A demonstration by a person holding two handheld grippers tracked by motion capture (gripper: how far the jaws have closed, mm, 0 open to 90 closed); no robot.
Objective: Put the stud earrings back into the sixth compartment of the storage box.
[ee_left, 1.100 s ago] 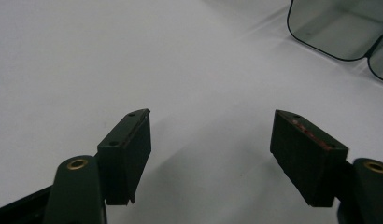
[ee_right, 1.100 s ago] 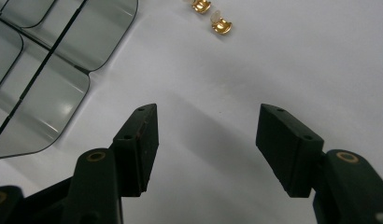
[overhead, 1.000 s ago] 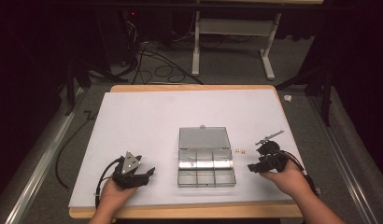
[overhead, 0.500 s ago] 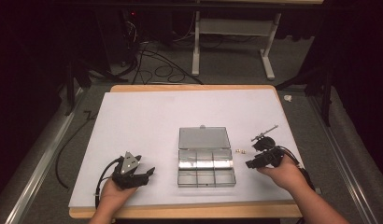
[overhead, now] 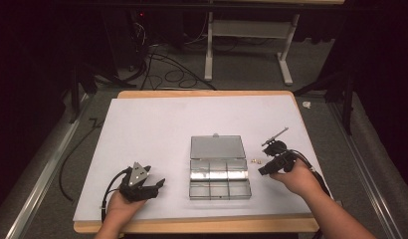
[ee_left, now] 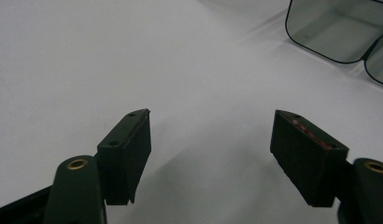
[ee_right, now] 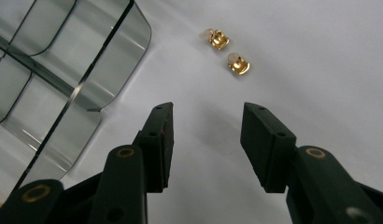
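The clear compartment box [overhead: 220,173] served as the landmark: it lay open on the white sheet [overhead: 157,129] covering the table, its lid [overhead: 216,147] folded flat on the far side and six compartments on the near side.

Two small gold fittings [ee_right: 229,51] lay just right of the box, side by side and close to each other without touching; in the high view they appeared as tiny specks [overhead: 256,161] beside the box's right edge. Each seemed to carry a pale tip, but what they were exactly could not be told.

The right gripper [ee_right: 206,142], held in the person's right hand [overhead: 296,175] to the right of the box, pointed toward the fittings. Its jaws had just been closing and stood partly apart, with nothing between them; the fittings lay ahead of the tips, untouched. A rounded corner of the box [ee_right: 68,88] showed at that gripper's left.

The left gripper [ee_left: 210,156], held in the left hand [overhead: 123,209] well to the left of the box, had its jaws wide apart over bare sheet, gripping nothing. A corner of the box [ee_left: 341,30] showed far ahead of it.
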